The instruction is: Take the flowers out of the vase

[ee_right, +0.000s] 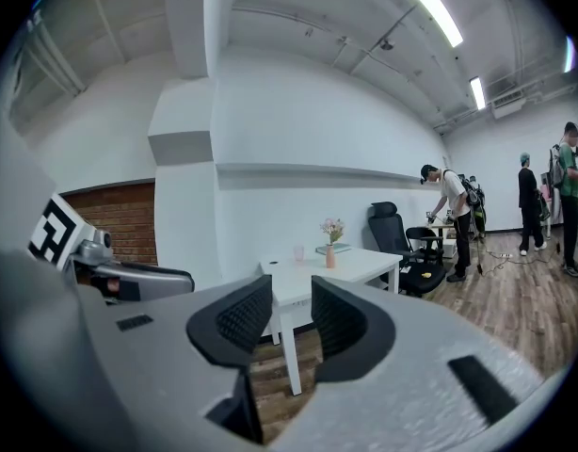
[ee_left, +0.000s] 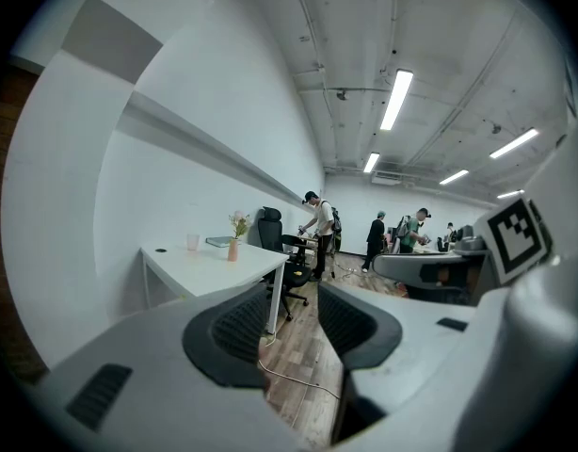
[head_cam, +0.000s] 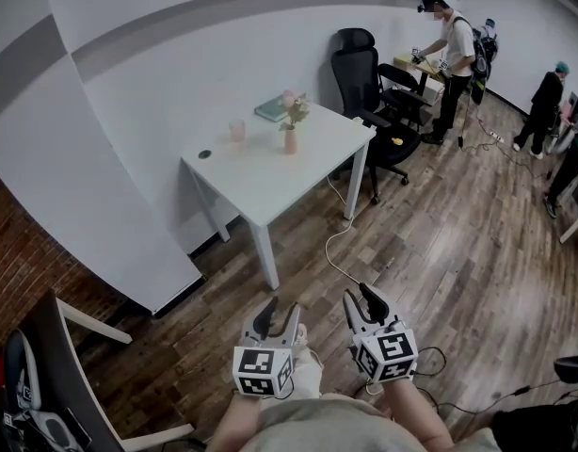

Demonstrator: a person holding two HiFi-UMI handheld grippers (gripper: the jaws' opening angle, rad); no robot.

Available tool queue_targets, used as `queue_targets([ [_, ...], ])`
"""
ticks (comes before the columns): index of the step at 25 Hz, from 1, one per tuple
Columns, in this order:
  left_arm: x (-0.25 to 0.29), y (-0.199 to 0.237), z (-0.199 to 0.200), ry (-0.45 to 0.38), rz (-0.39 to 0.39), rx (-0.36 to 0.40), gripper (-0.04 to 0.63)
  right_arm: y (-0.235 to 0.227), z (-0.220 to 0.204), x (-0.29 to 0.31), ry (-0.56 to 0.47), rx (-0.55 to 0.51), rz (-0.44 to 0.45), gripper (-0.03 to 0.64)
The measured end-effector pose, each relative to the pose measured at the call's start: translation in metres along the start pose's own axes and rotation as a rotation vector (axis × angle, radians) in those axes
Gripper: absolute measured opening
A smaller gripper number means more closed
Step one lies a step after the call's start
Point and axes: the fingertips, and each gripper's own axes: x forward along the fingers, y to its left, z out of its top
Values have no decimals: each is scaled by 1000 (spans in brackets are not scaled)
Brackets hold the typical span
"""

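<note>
Left gripper [head_cam: 281, 307] and right gripper [head_cam: 360, 295] gape empty above open floor [head_cam: 440, 252], well short of the table [head_cam: 261, 191]; vase [head_cam: 290, 141] holds flowers [head_cam: 294, 109].

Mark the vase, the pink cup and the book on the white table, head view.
vase [head_cam: 290, 142]: head view, middle of its body.
pink cup [head_cam: 236, 131]: head view, its side wall.
book [head_cam: 270, 110]: head view, its top cover.
</note>
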Motion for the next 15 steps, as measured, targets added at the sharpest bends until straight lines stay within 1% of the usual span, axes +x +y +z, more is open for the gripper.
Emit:
queue_targets([
  [5,34,18,4,6,3,2,181,-17,1,35,8,5,1,149],
  [15,118,59,28,13,-9,6,187,-61,19,117,8,-2,-22,160],
])
